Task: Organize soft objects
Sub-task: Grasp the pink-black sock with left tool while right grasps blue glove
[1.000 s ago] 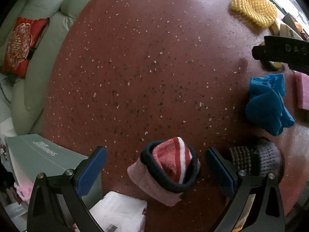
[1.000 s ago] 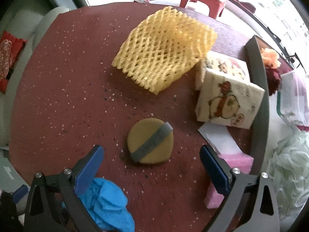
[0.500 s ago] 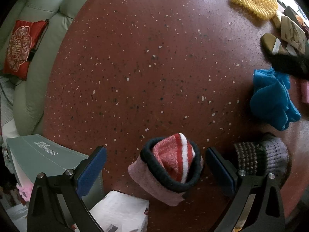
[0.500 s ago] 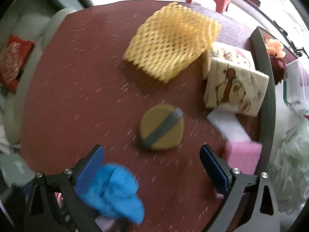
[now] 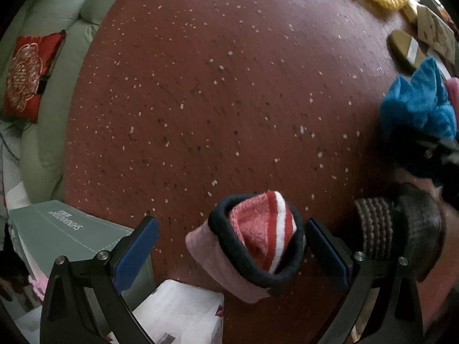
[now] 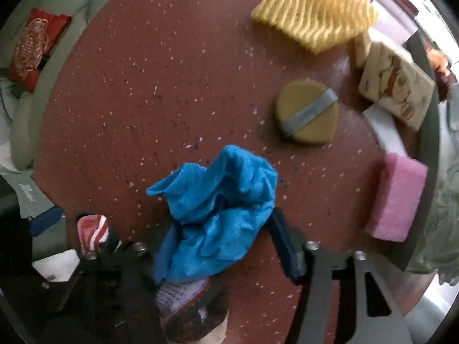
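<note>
We have the crumpled blue cloth between the jaws of our right gripper, which are closing on it now; the right pad presses the bundle's edge, and the left pad is mostly hidden behind the folds, so we judge the grip to be just taking. We come at it from above because a loose heap like this is easiest to pinch across its bulk.

Just below the blue cloth, partly under it, lies a grey-purple knitted piece, close enough that we could catch it too. To the cloth's left sits the rolled red-striped sock, between the widely spread jaws of our left gripper: its right pad stands just beside the dark cuff, and the left pad is well apart, so nothing is held there. We judge that hand is waiting in place for its own pick.

Beyond the blue cloth, up and to its right, rests the round tan sponge with a grey strap; farther still lies the yellow foam net. To the cloth's right, near the red speckled table edge, lies the pink sponge block, with a printed tissue pack above it.
</note>
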Motion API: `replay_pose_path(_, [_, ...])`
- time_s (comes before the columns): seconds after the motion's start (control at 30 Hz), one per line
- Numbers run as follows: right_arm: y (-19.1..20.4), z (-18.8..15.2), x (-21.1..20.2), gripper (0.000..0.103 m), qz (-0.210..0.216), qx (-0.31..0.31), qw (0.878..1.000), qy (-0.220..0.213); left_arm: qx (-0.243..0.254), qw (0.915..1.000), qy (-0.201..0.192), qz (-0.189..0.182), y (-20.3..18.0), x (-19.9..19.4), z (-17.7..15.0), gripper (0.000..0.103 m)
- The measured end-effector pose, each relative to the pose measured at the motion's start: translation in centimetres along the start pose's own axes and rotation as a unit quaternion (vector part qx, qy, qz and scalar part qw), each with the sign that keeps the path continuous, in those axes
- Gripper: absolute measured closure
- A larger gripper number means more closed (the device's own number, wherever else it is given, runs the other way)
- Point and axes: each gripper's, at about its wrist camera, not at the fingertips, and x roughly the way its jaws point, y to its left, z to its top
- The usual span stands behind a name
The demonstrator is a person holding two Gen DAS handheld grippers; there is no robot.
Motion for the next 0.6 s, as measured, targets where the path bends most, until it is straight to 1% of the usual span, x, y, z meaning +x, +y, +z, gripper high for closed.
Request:
replay_pose_path(0.03, [-0.4, -0.6, -0.3, 0.064, -0.002, 0.000, 1.000, -0.001, 0.003, 1.0000, 0.002, -0.002, 0.0, 0.1, -0.1, 0.001])
replay_pose_path(0.1, [-0.8, -1.0, -1.0, 0.068, 0.018, 0.021, 1.000, -0.004, 0.000, 0.9999, 0.010, -0.011, -0.1, 0.2, -0.4, 0.001])
replay_pose_path(0.17, [-2.0, -1.6, -2.1, 0.068, 0.036, 0.047, 0.998, -0.015, -0.011, 0.9995, 0.025, -0.018, 0.1, 0.5, -0.8, 0.001])
replay_pose_path(0.2, [-2.8, -1.6, -2.7, 0.068, 0.042, 0.056, 0.997, -0.019, -0.011, 0.9994, 0.028, -0.016, 0.1, 0.7, -1.0, 0.001])
replay_pose_path(0.27, [-3.5, -2.5, -4.0, 0.068, 0.056, 0.075, 0.995, -0.028, -0.004, 0.9994, 0.030, -0.014, 0.0, 0.8, -1.5, 0.001])
replay_pose_path(0.33, [-4.4, -2.9, -5.1, 0.068, 0.061, 0.082, 0.994, -0.036, 0.001, 0.9995, 0.031, -0.011, -0.2, 0.8, -1.8, 0.001])
replay_pose_path(0.4, [-5.3, -4.2, -6.4, 0.068, 0.062, 0.083, 0.993, -0.049, 0.000, 0.9993, 0.033, -0.018, -0.2, 1.0, -2.0, 0.003])
replay_pose_path(0.43, [-5.3, -5.5, -7.0, 0.068, 0.063, 0.085, 0.993, -0.053, -0.002, 0.9991, 0.032, -0.026, 0.0, 1.1, -2.4, 0.008])
replay_pose_path(0.47, [-5.3, -5.5, -7.3, 0.068, 0.065, 0.088, 0.992, -0.057, -0.006, 0.9989, 0.031, -0.036, 0.2, 1.0, -2.4, 0.015])
replay_pose_path(0.5, [-6.2, -5.5, -8.1, 0.068, 0.069, 0.093, 0.991, -0.061, -0.008, 0.9988, 0.029, -0.039, 0.5, 1.0, -2.8, 0.019])
replay_pose_path(0.57, [-6.8, -6.5, -9.5, 0.068, 0.074, 0.101, 0.990, -0.071, -0.004, 0.9989, 0.016, -0.043, 0.6, 0.5, -2.8, 0.033])
replay_pose_path(0.6, [-6.7, -6.5, -9.9, 0.068, 0.076, 0.103, 0.989, -0.075, 0.001, 0.9989, 0.012, -0.045, 0.6, 0.3, -2.8, 0.037])
